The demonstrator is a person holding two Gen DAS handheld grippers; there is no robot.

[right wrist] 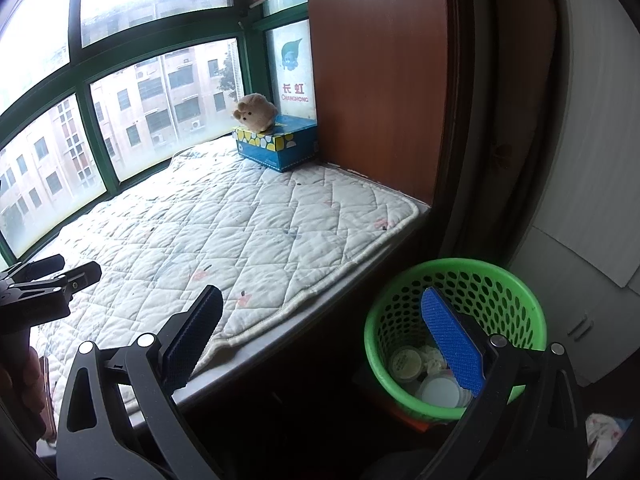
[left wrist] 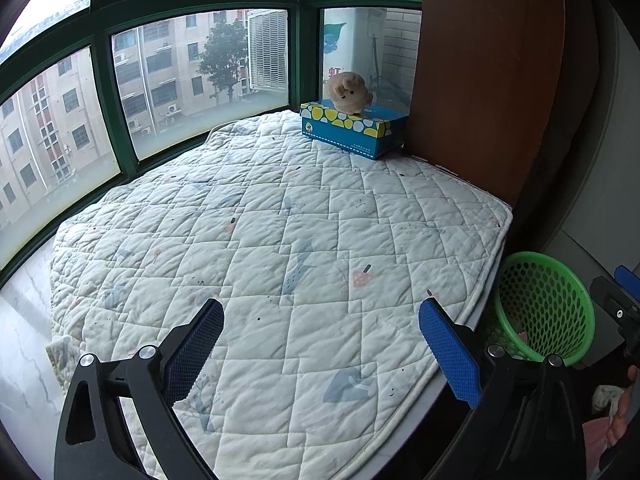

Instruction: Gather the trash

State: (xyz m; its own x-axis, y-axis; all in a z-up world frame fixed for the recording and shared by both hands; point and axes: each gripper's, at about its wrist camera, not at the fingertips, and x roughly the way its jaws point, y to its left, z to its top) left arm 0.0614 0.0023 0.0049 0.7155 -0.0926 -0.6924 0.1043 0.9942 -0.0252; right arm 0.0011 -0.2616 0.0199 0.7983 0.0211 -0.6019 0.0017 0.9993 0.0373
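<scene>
A green mesh waste basket [right wrist: 456, 280] stands on the floor beside the window seat and holds white cups, lids and crumpled paper [right wrist: 424, 372]. It also shows in the left wrist view [left wrist: 548, 304]. My right gripper [right wrist: 324, 328] is open and empty, its right finger over the basket's mouth. My left gripper [left wrist: 320, 336] is open and empty above the quilted mat [left wrist: 256, 240]. The left gripper also shows at the left edge of the right wrist view [right wrist: 60, 276].
A blue tissue box [left wrist: 356, 128] with a plush toy [left wrist: 348, 92] on top sits at the mat's far corner by a brown wooden panel [left wrist: 480, 80]. Green-framed windows [left wrist: 104, 92] curve around the seat. A curtain [right wrist: 500, 120] hangs at right.
</scene>
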